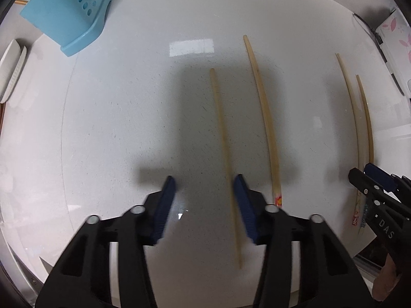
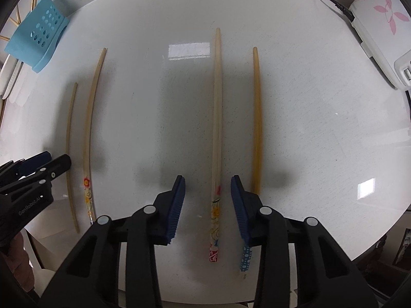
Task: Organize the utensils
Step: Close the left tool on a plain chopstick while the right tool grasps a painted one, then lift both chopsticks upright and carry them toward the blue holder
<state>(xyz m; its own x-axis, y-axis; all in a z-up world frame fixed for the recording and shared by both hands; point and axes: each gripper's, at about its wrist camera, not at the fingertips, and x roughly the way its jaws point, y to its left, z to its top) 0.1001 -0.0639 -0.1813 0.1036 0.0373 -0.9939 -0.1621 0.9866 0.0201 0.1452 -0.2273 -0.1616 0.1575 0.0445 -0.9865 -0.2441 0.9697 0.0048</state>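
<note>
Several wooden chopsticks lie side by side on a white round table. In the left wrist view my left gripper [image 1: 204, 187] is open, its jaws astride a plain chopstick [image 1: 223, 154]; a flower-patterned chopstick [image 1: 264, 120] lies just right of it. In the right wrist view my right gripper [image 2: 207, 187] is open around a flower-patterned chopstick [image 2: 217, 118]; a darker chopstick with a blue dotted end [image 2: 257, 118] runs under the right finger. The other two chopsticks [image 2: 90, 128] lie left. A blue perforated utensil holder [image 1: 74, 12] stands far left, also in the right wrist view [image 2: 38, 38].
A white appliance with pink flower print [image 2: 380, 18] and a black cable sit at the far right. White flat pieces [image 1: 10, 71] lie at the table's left edge. The table edge [image 2: 359, 254] runs close behind both grippers.
</note>
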